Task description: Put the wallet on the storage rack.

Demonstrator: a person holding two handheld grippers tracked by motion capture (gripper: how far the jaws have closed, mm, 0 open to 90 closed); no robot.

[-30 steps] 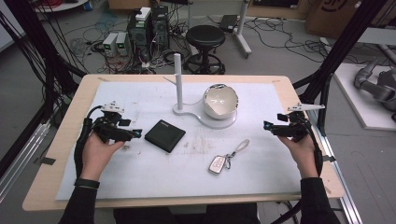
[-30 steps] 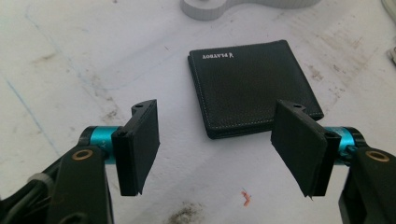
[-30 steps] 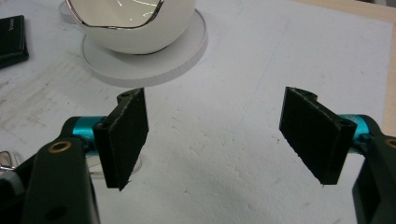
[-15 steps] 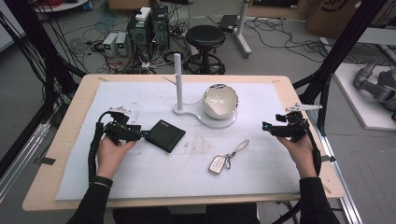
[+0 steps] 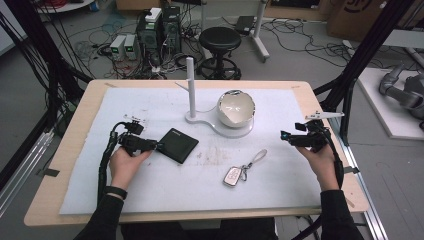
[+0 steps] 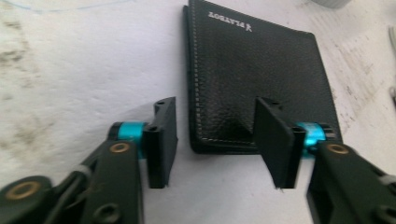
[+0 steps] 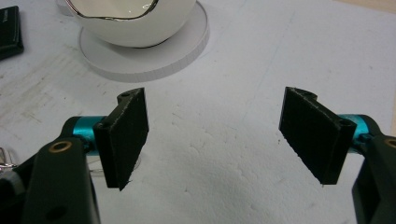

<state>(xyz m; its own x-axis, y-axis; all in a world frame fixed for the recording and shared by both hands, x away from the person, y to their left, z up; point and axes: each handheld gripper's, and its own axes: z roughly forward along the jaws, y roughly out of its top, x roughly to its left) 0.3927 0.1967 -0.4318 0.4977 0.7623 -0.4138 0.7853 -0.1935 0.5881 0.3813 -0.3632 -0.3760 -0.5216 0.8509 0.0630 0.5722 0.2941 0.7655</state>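
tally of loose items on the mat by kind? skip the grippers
Wallet: 1
Key fob with strap: 1
White bowl: 1
White stand with post, under the bowl: 1
Total: 4

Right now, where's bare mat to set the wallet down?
Free: the wide strip between key fob and right gripper, and the mat's front-left corner. Crowded: mid-table, where wallet, white stand and bowl cluster by the left gripper.

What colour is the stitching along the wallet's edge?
Pale, whitish stitching on the black wallet; clearest in the left gripper view.
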